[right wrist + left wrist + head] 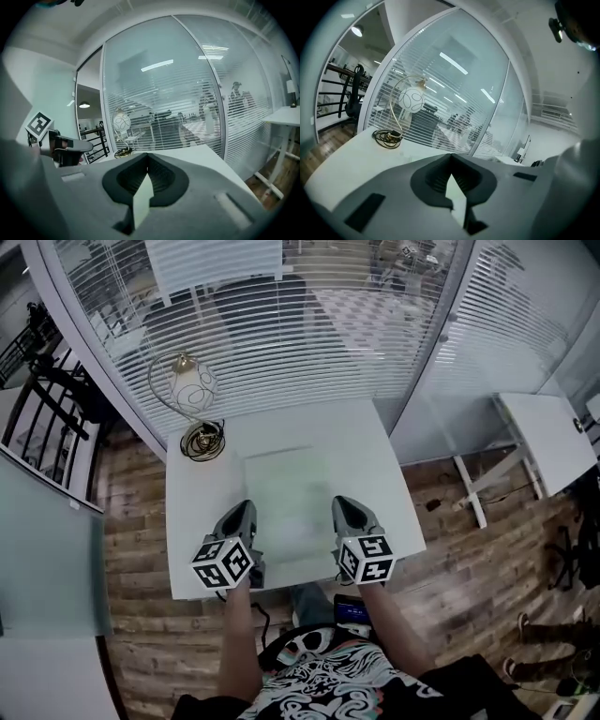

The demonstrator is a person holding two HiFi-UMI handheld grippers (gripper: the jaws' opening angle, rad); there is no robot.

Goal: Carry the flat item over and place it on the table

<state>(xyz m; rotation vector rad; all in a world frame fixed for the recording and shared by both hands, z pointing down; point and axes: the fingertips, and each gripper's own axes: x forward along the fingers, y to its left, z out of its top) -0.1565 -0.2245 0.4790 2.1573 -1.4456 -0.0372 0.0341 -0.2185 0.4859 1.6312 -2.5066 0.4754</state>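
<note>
Both pairs of jaws are pressed shut on the thin flat sheet (pixel 286 491), the left gripper (pixel 242 514) on its left side and the right gripper (pixel 348 509) on its right. The sheet spans the middle of the white table (pixel 380 465). Bare tabletop borders the sheet on every side. A lamp (pixel 192 399) stands at the far-left corner, beside the glass wall (pixel 300 324).

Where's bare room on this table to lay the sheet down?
Bare: the table from the lamp across to its right edge, and the whole middle under the sheet held by the left tongs and right tongs. Crowded: only the back-left corner, with the lamp's coiled cord.
</note>
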